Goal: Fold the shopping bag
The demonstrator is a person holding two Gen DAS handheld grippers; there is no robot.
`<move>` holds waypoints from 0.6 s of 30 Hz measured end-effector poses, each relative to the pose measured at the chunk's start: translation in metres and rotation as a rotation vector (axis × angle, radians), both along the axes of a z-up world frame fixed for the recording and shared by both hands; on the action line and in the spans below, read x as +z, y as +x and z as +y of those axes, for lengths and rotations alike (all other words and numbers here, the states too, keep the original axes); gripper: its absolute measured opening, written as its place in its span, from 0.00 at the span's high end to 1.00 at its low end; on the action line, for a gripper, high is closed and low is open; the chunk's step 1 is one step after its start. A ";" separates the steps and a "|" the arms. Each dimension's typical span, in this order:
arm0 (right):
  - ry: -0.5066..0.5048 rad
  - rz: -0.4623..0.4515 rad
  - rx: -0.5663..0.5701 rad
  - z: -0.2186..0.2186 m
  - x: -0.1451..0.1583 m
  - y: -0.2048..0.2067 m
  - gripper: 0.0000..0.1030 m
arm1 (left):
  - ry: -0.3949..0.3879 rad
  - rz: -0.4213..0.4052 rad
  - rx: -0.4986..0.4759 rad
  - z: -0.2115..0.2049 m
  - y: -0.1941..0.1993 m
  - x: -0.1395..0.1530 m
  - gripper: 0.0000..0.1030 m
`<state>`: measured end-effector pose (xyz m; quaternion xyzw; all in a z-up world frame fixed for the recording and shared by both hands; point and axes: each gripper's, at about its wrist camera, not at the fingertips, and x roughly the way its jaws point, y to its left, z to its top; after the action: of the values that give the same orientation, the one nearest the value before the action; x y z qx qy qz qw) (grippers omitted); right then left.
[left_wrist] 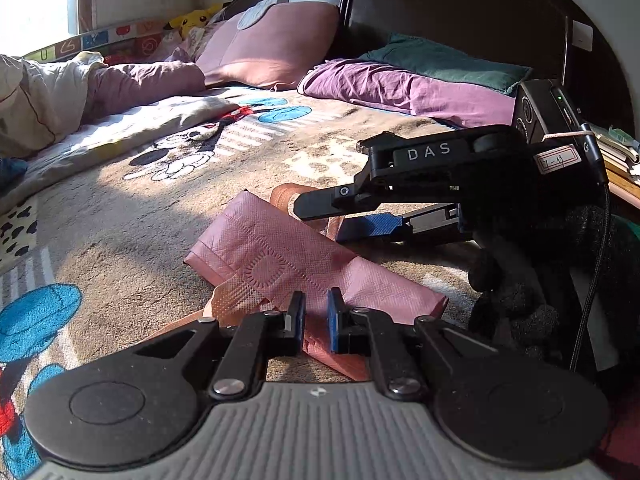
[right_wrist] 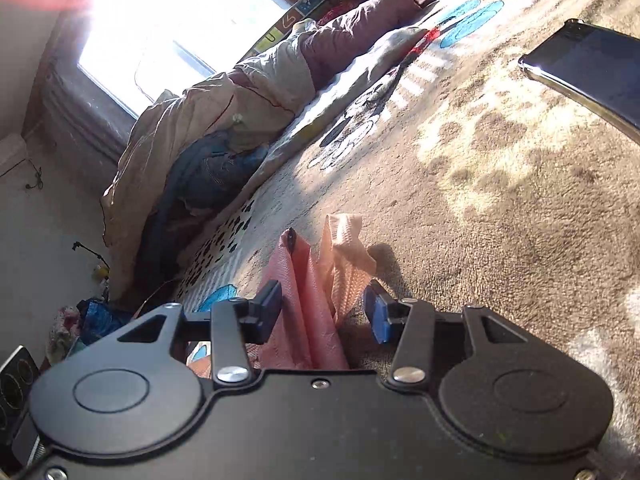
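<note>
Between my left gripper's (left_wrist: 316,312) closed jaws, a near edge of the pink shopping bag (left_wrist: 280,256) is pinched. From there the bag lies partly folded on the patterned bedspread (left_wrist: 120,216). My right gripper (left_wrist: 340,216), held by a dark-gloved hand (left_wrist: 516,280), reaches in from the right at the bag's far end, jaws parted around its peach handles (right_wrist: 344,256), pads not pressing. Pillows (left_wrist: 400,84) lie far behind.

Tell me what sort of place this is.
Most likely a bedroom: the work surface is a bed with a cartoon blanket, pillows against a dark headboard, and a rumpled quilt under a window.
</note>
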<state>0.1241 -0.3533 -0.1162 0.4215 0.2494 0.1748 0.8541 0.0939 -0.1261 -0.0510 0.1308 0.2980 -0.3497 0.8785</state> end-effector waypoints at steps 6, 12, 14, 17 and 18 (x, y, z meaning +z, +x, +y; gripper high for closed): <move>0.108 -0.035 0.056 -0.007 -0.009 0.023 0.75 | 0.012 -0.002 0.004 0.000 -0.002 0.001 0.91; 0.118 -0.074 0.209 -0.007 -0.004 0.048 0.87 | 0.028 0.004 -0.001 -0.002 -0.001 0.002 0.91; 0.175 -0.073 0.227 -0.013 -0.011 0.049 0.92 | 0.023 0.009 0.006 -0.002 0.000 0.001 0.91; 0.242 -0.084 0.233 -0.021 -0.023 0.043 0.93 | 0.016 0.015 0.019 0.000 0.001 -0.001 0.91; 0.285 -0.093 0.242 -0.024 -0.026 0.041 0.93 | 0.017 0.015 0.020 0.000 0.001 -0.001 0.91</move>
<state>0.1655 -0.3768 -0.1422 0.4965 0.2311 0.3290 0.7693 0.0947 -0.1266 -0.0525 0.1326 0.3087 -0.3393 0.8786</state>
